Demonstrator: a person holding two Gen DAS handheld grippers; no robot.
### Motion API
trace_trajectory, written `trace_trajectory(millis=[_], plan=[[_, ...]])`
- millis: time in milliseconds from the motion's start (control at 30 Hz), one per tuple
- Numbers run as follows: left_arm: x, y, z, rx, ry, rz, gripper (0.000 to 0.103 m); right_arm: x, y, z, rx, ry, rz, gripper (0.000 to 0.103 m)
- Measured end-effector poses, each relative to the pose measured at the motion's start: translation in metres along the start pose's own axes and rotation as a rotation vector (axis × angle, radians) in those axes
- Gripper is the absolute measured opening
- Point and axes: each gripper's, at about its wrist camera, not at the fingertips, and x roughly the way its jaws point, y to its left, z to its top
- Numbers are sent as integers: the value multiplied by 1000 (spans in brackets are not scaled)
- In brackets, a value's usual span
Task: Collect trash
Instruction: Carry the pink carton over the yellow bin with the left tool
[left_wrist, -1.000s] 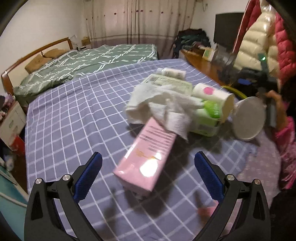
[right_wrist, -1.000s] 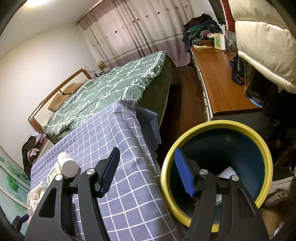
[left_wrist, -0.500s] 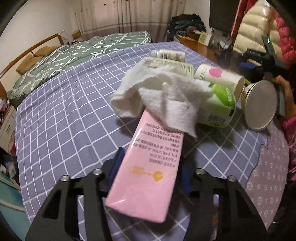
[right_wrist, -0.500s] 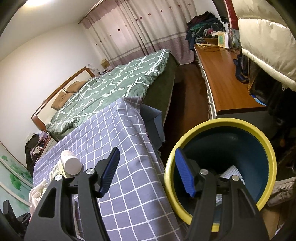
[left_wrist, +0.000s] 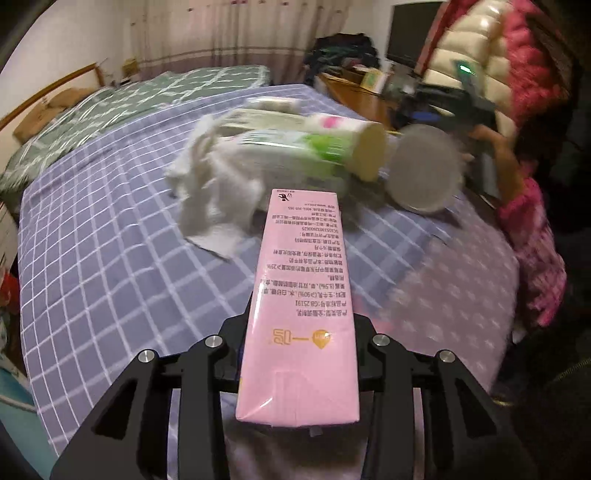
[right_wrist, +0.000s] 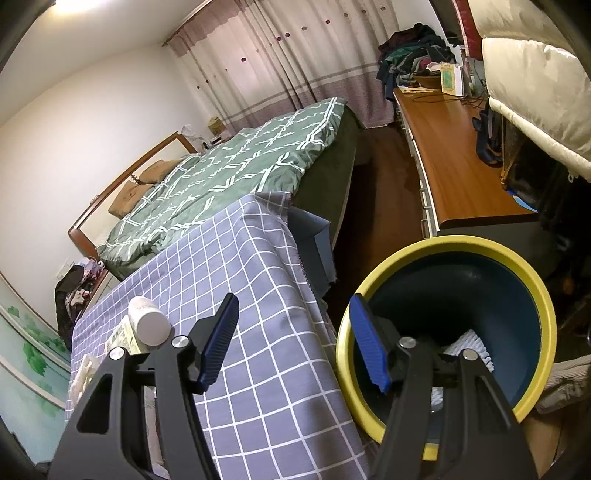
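Observation:
My left gripper (left_wrist: 299, 325) is shut on a long pink carton (left_wrist: 303, 277), which sticks out forward above the checked tablecloth (left_wrist: 110, 258). Beyond it lie a crumpled white tissue (left_wrist: 214, 184), a green and white pack (left_wrist: 288, 147) and a paper tube with a pink spot (left_wrist: 351, 136). My right gripper (right_wrist: 295, 339) stands open at the table's edge. Its right finger is inside the yellow-rimmed blue bin (right_wrist: 532, 280) and its left finger is over the cloth. White paper (right_wrist: 469, 347) lies in the bin. The bin's grey bottom (left_wrist: 424, 170) faces the left wrist camera.
A white bottle (right_wrist: 147, 321) lies on the cloth to the left of the right gripper. A bed with a green quilt (right_wrist: 240, 166) stands beyond the table and a wooden desk (right_wrist: 454, 155) runs along the right. A person's pink sleeve (left_wrist: 532, 236) is at the table's right side.
My left gripper moved forward over the pink carton, shut on it and drew it clear of the tissue; the carton now points straight ahead. The right gripper and bin stayed put.

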Motion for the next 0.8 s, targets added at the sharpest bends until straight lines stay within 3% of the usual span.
trace_trajectory(millis=[167,400,567,800], plan=[[-14,-33,15,44,-42,6,38,-5,-2,1,-2,-20,-4,59],[-17,-55,89,108,-95,15,38,-41,-11,9,-27,-108,-47,59],[5,-68,151,124,-95,-26,38,-73,-31,-1,-77,-130,-110,59],[71,-114,233,172,-64,-84,38,-128,-65,-13,-111,-171,-181,59]])
